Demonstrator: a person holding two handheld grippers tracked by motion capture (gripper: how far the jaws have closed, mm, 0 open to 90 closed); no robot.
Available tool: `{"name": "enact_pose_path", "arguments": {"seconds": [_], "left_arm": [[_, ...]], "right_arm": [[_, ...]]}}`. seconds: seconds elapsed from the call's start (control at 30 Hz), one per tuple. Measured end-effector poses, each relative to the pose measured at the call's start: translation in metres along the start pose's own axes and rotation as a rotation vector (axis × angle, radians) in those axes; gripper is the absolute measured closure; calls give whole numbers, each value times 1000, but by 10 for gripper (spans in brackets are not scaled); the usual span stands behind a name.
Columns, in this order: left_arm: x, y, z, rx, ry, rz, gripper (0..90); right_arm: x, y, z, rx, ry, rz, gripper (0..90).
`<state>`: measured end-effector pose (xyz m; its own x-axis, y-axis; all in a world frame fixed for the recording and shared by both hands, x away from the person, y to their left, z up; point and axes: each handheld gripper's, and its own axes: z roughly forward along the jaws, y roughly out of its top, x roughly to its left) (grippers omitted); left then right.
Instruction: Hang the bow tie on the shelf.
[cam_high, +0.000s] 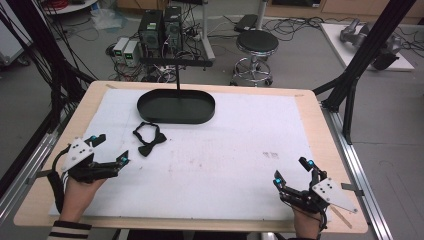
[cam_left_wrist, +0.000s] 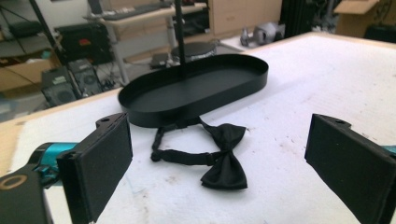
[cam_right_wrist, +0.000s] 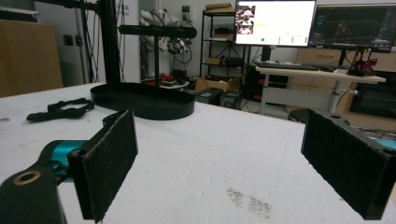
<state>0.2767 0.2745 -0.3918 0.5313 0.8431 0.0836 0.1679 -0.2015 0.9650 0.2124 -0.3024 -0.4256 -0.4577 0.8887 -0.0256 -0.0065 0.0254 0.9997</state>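
While nothing is gripped yet | table (cam_high: 300, 125) | black tray stand (cam_high: 176, 106) at far edge, empty | bow tie (cam_high: 148, 138) lying just before it, untouched | left gripper (cam_high: 111, 149) nearest, jaws wide, empty | right gripper (cam_high: 291, 170) near-right corner, jaws wide, empty

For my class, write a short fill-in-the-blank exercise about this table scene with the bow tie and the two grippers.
1. The black bow tie lies on the white mat beside the oval ____.
2. The gripper nearer the bow tie is the ____ gripper.
3. The fingers of the right gripper are ____ and hold nothing.
4. A thin black ____ rises from the tray's middle.

Missing words: tray; left; open; post
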Motion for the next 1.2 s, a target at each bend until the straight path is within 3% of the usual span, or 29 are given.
{"name": "enact_pose_path", "arguments": {"seconds": [0.47, 0.8, 0.97, 1.03, 1.07, 1.2], "left_arm": [[0, 13, 40, 113, -80, 2, 146], [-2, 20, 71, 204, -117, 52, 236], [-4, 18, 86, 257, -125, 76, 276], [-5, 17, 89, 275, -122, 77, 283], [-4, 15, 95, 309, -125, 77, 292], [-2, 12, 102, 336, -127, 71, 314]], "right_arm": [[-1, -1, 2, 5, 2, 0, 99], [0, -3, 5, 14, 17, -3, 99], [0, -3, 6, 17, 21, 0, 99], [0, -3, 6, 19, 23, 1, 99], [0, -4, 6, 19, 23, 0, 99], [0, -4, 6, 23, 25, 1, 99]]}}
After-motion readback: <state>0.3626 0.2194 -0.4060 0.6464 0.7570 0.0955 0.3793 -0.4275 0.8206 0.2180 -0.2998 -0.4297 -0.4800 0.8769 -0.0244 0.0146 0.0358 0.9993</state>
